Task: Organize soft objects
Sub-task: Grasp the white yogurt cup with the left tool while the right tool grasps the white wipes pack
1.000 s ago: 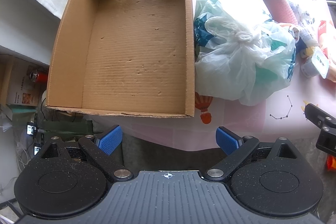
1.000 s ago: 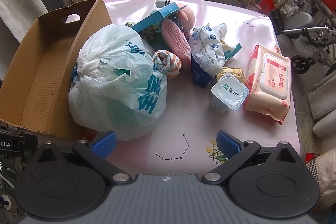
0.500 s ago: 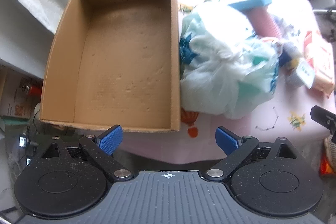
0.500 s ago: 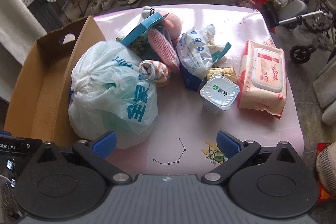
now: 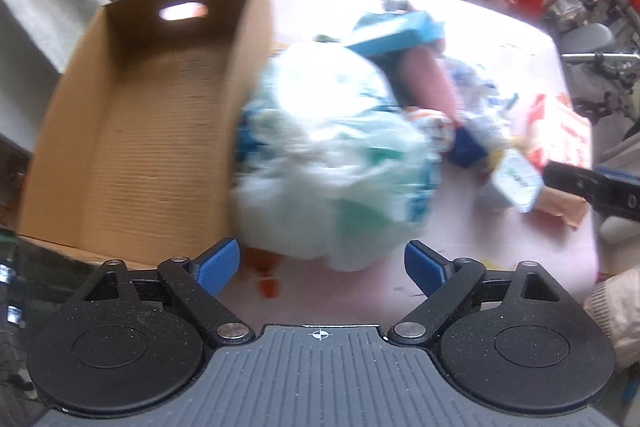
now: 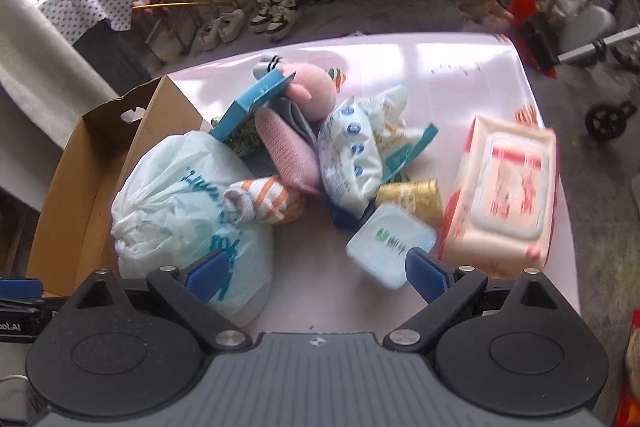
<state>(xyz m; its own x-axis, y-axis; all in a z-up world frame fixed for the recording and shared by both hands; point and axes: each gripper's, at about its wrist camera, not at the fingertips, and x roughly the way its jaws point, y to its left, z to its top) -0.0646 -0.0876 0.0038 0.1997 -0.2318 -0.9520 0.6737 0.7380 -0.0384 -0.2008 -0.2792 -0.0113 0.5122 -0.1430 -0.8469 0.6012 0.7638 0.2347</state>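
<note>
An empty cardboard box [image 5: 132,147] stands at the table's left; it also shows in the right wrist view [image 6: 76,187]. Beside it lies a tied white plastic bag [image 5: 332,163] [image 6: 184,211]. Behind the bag are a rolled striped sock [image 6: 264,203], a pink knit cloth [image 6: 286,155], a pink plush toy [image 6: 316,91] and a blue-dotted soft pack [image 6: 356,155]. My left gripper [image 5: 322,267] is open and empty, in front of the bag. My right gripper [image 6: 316,273] is open and empty above the table's near edge.
A wet-wipes pack [image 6: 508,191], a white tub [image 6: 392,247], a gold packet [image 6: 412,195] and a blue carton [image 6: 256,99] lie on the pink table [image 6: 460,67]. Shoes and railings stand beyond. The right gripper's side [image 5: 592,187] shows at right.
Both views have swung upward and forward toward the pile. The left view turned from the box toward the bag. Nothing on the table has moved.
</note>
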